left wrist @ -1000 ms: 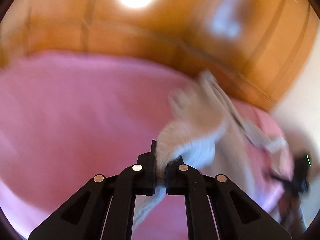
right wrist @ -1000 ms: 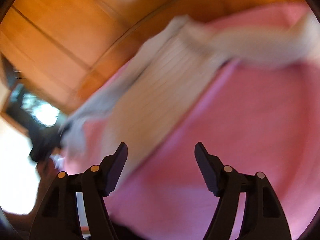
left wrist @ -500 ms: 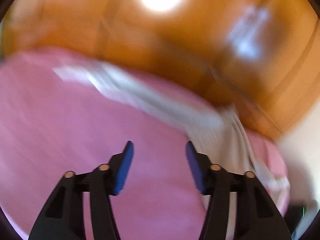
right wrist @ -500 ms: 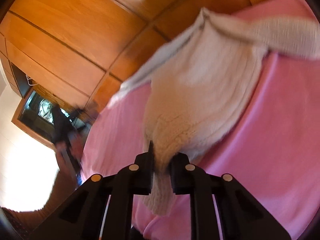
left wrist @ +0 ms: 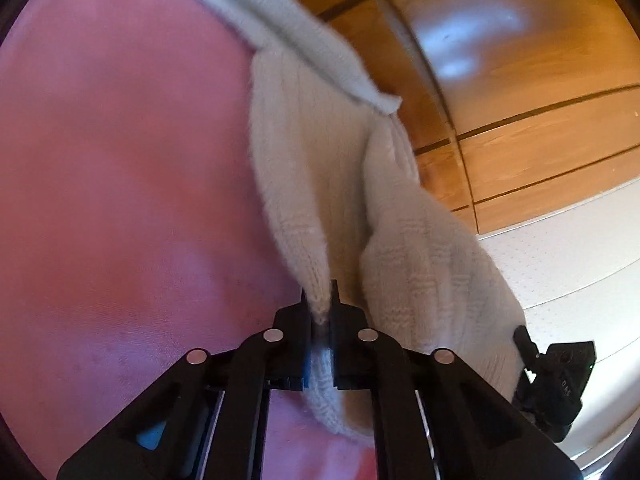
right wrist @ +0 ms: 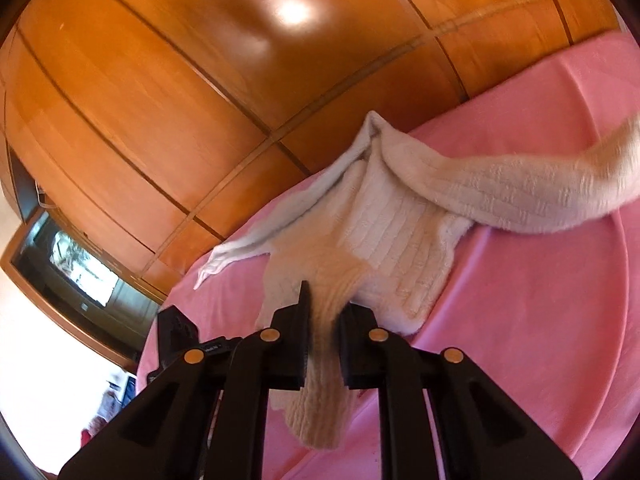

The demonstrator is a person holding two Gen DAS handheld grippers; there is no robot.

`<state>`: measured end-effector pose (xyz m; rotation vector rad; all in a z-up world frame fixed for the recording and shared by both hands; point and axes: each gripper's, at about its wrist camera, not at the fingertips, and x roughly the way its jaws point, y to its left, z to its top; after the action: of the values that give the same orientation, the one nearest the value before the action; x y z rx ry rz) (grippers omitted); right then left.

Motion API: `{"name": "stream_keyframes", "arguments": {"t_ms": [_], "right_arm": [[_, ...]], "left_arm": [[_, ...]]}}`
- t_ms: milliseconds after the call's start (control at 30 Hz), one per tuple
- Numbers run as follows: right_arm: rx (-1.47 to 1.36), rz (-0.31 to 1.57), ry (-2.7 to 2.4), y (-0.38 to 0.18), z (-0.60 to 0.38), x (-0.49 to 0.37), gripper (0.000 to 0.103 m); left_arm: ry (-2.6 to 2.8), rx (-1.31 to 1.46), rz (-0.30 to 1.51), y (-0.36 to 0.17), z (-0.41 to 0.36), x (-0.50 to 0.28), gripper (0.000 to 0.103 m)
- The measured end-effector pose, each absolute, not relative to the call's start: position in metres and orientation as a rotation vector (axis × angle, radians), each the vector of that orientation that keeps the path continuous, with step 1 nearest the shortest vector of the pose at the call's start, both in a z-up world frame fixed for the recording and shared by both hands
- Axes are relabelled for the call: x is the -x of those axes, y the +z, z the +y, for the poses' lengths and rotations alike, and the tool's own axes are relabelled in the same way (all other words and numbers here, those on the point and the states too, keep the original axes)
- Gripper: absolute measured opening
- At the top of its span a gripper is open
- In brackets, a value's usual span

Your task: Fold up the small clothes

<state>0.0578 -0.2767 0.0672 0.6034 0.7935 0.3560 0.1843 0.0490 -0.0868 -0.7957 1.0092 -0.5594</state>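
A cream knitted sweater (left wrist: 316,168) lies partly on a pink bedspread (left wrist: 120,168). My left gripper (left wrist: 322,312) is shut on an edge of the sweater, and the cloth runs up and away from its jaws. In the right wrist view the same sweater (right wrist: 384,240) spreads over the bedspread (right wrist: 532,320), one sleeve trailing to the right. My right gripper (right wrist: 324,308) is shut on a ribbed edge of it, and the cloth hangs down between the fingers. The other gripper (left wrist: 556,380) shows at the left wrist view's lower right.
Glossy wooden wardrobe doors (right wrist: 168,92) stand behind the bed. A framed opening (right wrist: 72,272) with a bright view is at the left of the right wrist view. A white wall (left wrist: 572,256) is to the right in the left wrist view.
The left gripper, open half a second ago, has shut on the sweater's edge. The right gripper has kept its grip. Both views have swung round and the sweater is lifted.
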Motion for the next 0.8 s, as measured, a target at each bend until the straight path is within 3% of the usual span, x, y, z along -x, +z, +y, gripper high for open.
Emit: {"name": "stream_keyframes", "arguments": {"t_ms": [267, 400, 533, 633, 700, 733, 800], "right_arm": [[-0.499, 0.644, 0.43, 0.142, -0.292, -0.009, 0.01], [-0.438, 0.685, 0.462, 0.141, -0.292, 0.032, 0.009], [-0.424, 0.877, 0.458, 0.093, -0.296, 0.083, 0.009], [-0.421, 1.023, 0.478, 0.05, -0.292, 0.104, 0.009], [-0.354, 1.116, 0.488, 0.025, -0.282, 0.108, 0.014], [-0.306, 1.149, 0.455, 0.013, -0.278, 0.107, 0.022], [-0.296, 1.148, 0.423, 0.005, -0.282, 0.099, 0.026]], "left_arm": [[-0.539, 0.669, 0.812, 0.027, 0.136, -0.135, 0.004], [-0.505, 0.569, 0.819, 0.057, 0.17, -0.083, 0.004], [-0.44, 0.558, 0.92, 0.04, 0.197, -0.029, 0.004], [-0.326, 0.514, 1.055, -0.007, 0.198, -0.008, 0.004], [-0.247, 0.509, 1.122, -0.041, 0.2, 0.0, 0.004], [-0.212, 0.506, 1.125, -0.048, 0.198, -0.006, 0.006], [-0.201, 0.552, 1.117, -0.06, 0.207, -0.002, 0.017]]}}
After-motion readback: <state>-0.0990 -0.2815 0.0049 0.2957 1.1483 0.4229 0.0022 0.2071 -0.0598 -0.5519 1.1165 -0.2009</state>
